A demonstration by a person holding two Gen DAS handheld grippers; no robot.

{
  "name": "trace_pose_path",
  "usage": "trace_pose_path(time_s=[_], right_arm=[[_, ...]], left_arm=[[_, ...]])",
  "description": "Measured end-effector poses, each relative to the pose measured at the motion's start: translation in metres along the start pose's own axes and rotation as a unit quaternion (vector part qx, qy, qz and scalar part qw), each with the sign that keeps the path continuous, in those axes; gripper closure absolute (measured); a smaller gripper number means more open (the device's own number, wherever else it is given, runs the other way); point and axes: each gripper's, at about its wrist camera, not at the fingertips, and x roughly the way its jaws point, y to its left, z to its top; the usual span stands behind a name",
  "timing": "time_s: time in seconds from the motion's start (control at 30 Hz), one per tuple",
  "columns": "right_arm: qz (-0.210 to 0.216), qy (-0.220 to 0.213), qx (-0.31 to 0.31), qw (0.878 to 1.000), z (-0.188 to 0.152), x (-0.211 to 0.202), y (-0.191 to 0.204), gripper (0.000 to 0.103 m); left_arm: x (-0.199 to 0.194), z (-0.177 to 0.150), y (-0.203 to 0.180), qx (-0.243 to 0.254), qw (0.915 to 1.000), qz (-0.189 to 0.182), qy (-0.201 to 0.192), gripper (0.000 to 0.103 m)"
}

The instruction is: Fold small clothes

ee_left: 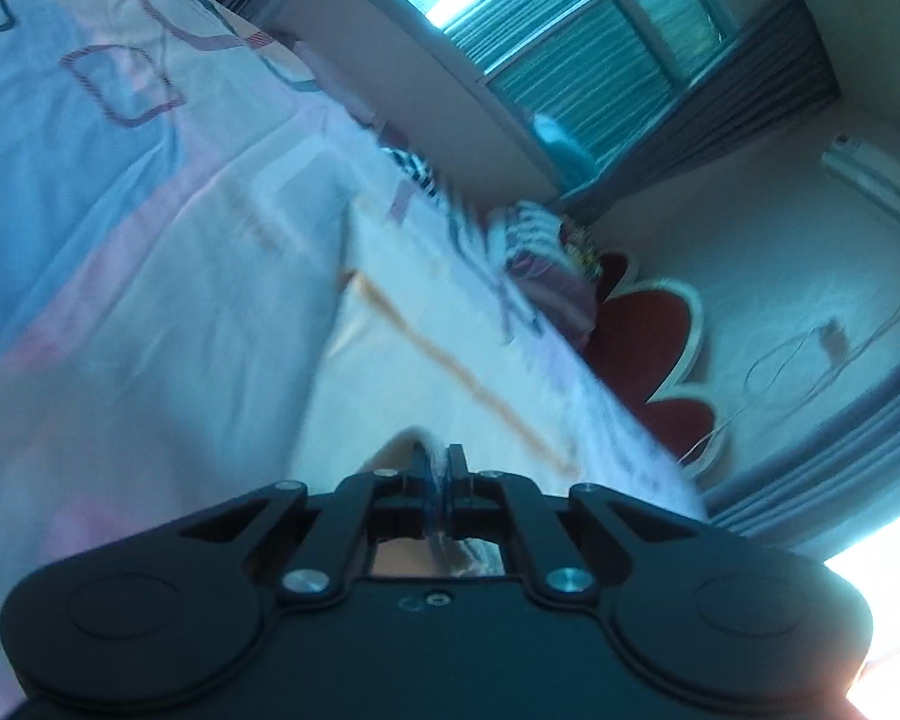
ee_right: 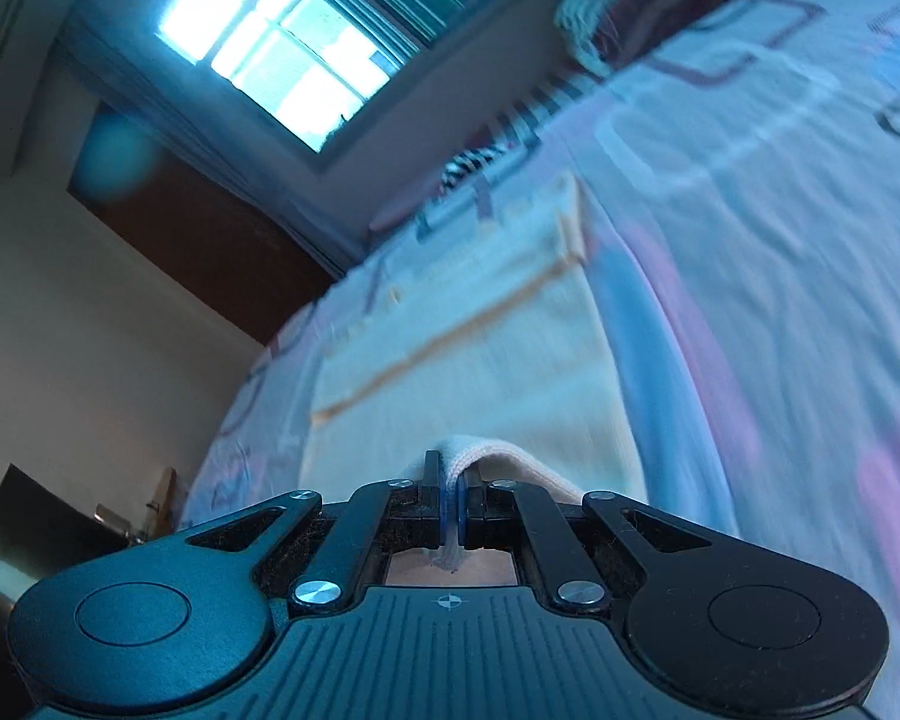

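The small cloth [ee_right: 480,354] is pale cream with a thin tan stripe [ee_right: 450,339] across it. It lies spread on the bed [ee_right: 780,228], on top of a sheet with pink, blue and white patches and dark square outlines.

The right hand-held gripper [ee_right: 452,480] is at the near edge of the cloth. Its two fingers are pressed together and pinch a thick, ribbed fold of the cloth's edge. The fold pokes up between the fingers.

The left hand-held gripper [ee_left: 441,468] is also at the near edge of the cloth [ee_left: 402,384]. Its fingers are pressed close together. Something thin and pale sits between them. It looks like the cloth's edge, but this picture is blurry, so it is hard to be sure.

Past the far end of the cloth, a striped bundle [ee_left: 534,234] rests on the bed. Beyond the bed is a window [ee_right: 276,54] with bright light. Beside the bed, a red headboard [ee_left: 648,336] with a pale rim stands by the wall.
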Motion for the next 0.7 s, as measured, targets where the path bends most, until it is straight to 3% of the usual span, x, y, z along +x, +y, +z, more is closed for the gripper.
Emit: trace_pose_path(time_s=[0.1,0.17,0.37,0.7], right_arm=[[0.002,-0.009,-0.001,1.000,0.038,0.024,0.003,0.101],[0.004,-0.015,0.004,1.000,0.063,0.042,0.001,0.101],[-0.013,-0.006,0.009,1.000,0.126,0.112,-0.016,0.101],[-0.026,0.044,0.057,0.997,0.185,0.222,-0.070,0.101]], left_arm=[[0.030,0.025,0.000,-0.077,0.9967,-0.020,-0.016,0.100],[0.052,0.041,-0.004,-0.096,0.9951,-0.014,-0.020,0.100],[0.134,0.091,-0.017,-0.041,0.9982,0.044,0.003,0.100],[0.230,0.138,0.004,-0.027,0.9935,0.103,0.039,0.100]])
